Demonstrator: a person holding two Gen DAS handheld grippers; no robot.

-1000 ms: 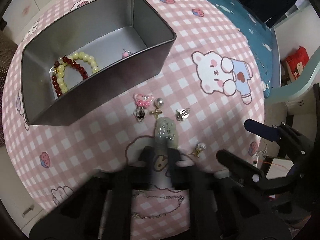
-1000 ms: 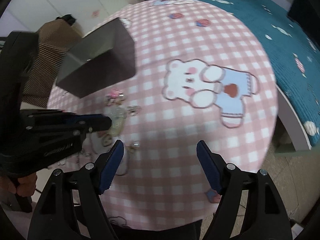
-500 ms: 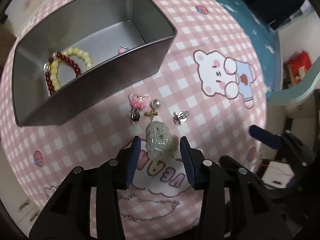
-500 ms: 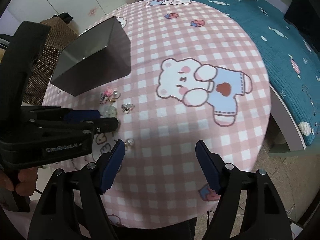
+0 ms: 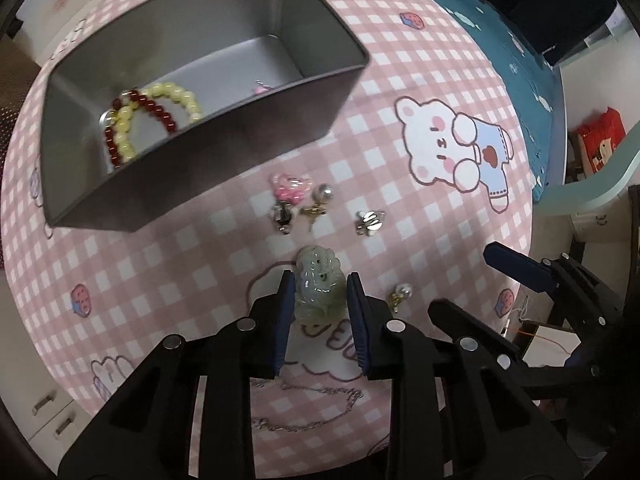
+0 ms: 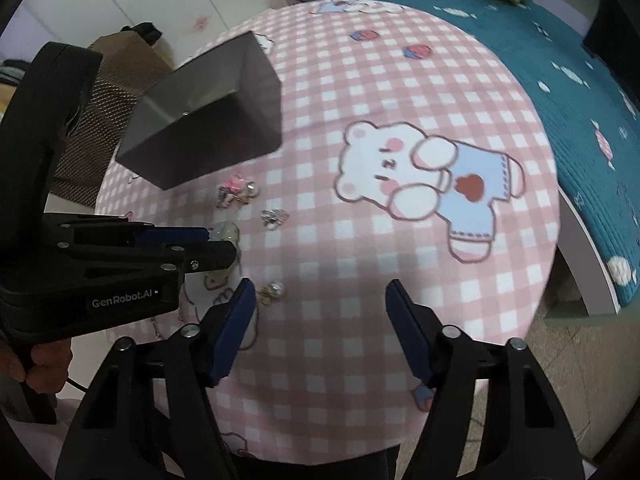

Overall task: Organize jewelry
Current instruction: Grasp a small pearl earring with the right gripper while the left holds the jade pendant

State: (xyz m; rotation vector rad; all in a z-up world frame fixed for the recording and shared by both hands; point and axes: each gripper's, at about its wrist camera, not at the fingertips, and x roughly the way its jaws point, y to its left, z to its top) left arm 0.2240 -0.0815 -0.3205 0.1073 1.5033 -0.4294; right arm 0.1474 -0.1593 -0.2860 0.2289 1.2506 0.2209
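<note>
My left gripper (image 5: 320, 280) is shut on a pale green jade pendant (image 5: 319, 294), pads pressed on both its sides, just above the pink checked tablecloth. The pendant also shows in the right wrist view (image 6: 225, 232) between the left gripper's (image 6: 218, 242) fingers. A grey metal tin (image 5: 316, 92) stands at the back left and holds a red and a yellow bead bracelet (image 5: 152, 120). Loose on the cloth lie a pink charm (image 5: 290, 188), a pearl earring (image 5: 320, 200), a silver charm (image 5: 370, 222), another pearl earring (image 5: 400, 296) and a silver chain (image 5: 312, 412). My right gripper (image 6: 320, 300) is open and empty.
The round table's edge (image 6: 560, 240) falls off at the right beside a teal bed cover (image 6: 580, 80). The tin also shows in the right wrist view (image 6: 208, 120) at the back left. A brown chair (image 6: 104, 92) stands behind the table.
My left gripper opened around the jade pendant half a second ago and has now closed on it. The right gripper has shifted slightly and stays open.
</note>
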